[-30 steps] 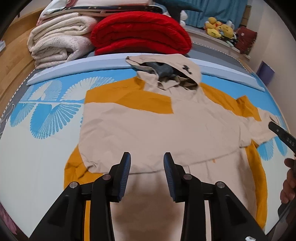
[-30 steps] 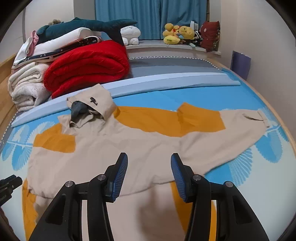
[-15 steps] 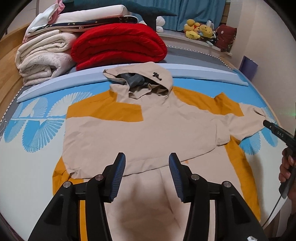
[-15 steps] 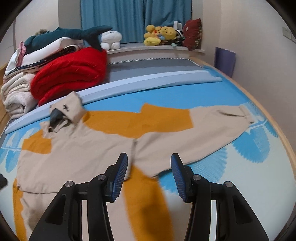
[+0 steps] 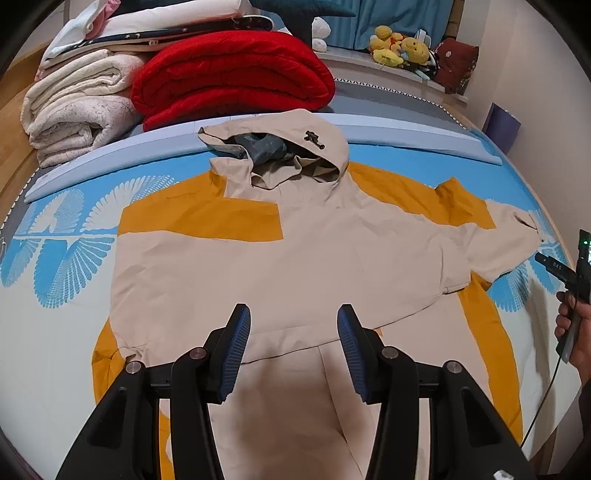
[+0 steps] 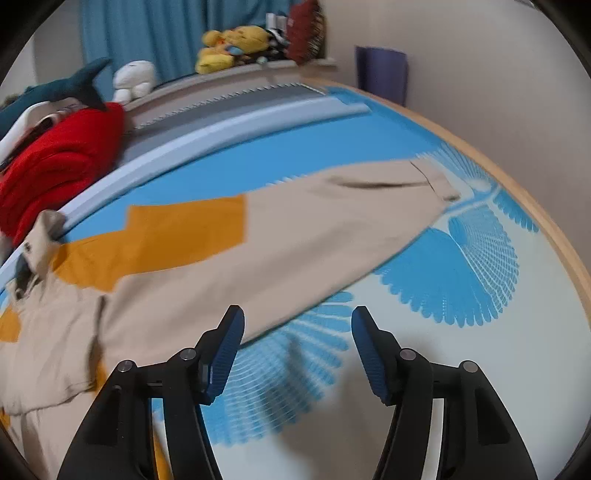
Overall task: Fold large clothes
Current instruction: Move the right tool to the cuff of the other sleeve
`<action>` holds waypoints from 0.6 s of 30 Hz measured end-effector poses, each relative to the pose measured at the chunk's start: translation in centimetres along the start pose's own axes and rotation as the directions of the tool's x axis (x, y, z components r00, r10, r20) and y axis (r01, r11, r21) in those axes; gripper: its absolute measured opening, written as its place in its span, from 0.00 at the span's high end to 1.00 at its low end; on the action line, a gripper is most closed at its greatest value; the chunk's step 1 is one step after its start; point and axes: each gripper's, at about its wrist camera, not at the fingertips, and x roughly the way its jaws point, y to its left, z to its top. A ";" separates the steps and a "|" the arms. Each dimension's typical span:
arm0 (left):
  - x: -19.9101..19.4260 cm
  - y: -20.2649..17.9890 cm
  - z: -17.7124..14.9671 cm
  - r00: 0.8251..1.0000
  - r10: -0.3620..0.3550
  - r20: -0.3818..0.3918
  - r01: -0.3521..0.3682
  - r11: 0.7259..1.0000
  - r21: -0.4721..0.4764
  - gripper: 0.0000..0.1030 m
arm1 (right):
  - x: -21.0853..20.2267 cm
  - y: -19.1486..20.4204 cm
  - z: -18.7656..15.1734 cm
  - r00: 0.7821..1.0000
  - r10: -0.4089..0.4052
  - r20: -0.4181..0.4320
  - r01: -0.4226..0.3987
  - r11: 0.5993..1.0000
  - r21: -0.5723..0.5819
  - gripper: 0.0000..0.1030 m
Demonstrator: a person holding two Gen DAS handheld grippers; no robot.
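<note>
Directly ahead of the left claw (image 5: 291,345), whose jaws stand parted with nothing clamped, lies the jacket (image 5: 295,258), spread flat on the bed (image 5: 55,332). Its hem end runs under the claw, so the lowest part is hidden by the black arms. One sleeve is folded across the chest just beyond the blue pads (image 5: 236,350). The other sleeve (image 6: 332,229) stretches away to the right, its cuff near the bed's edge. Farther on sits the hood (image 5: 295,151), its grey lining showing.

The right claw (image 6: 297,350) hangs over bare sheet just past the lower edge of that outstretched sleeve. Its jaws are opening and nothing is between them. That view is smeared by motion, so fabric edges and the sheet's print are hard to make out. From the left view only the tip of the right claw and the hand (image 5: 576,332) gripping it show at the right border, with a cable trailing down.

Beyond the hood runs one pale blue bolster (image 5: 406,129) across the bed. Behind it sit one red quilt (image 5: 229,77) and, to its left, a stack of cream blankets (image 5: 74,110) whose number I cannot count. Farthest off are a shark plush (image 6: 55,92), a white plush (image 6: 133,79), several yellow plushes (image 5: 399,50) too small to count, and blue curtains (image 6: 147,33).
</note>
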 end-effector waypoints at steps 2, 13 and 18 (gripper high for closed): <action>0.2 0.0 0.0 1.000 0.002 -0.004 -0.002 1.000 0.003 0.56 | 1.2 -1.3 0.2 1.000 0.000 -0.012 0.000 1.000 0.030 0.39; 1.8 -0.1 -0.2 0.999 0.014 -0.032 -0.014 1.000 0.024 0.56 | 8.8 -10.1 1.3 0.988 0.071 -0.136 -0.020 0.939 0.342 0.36; 2.3 -0.1 -0.1 0.999 0.013 -0.040 -0.013 1.000 0.021 0.56 | 10.4 -11.0 3.5 0.987 0.109 -0.120 -0.050 0.907 0.418 0.36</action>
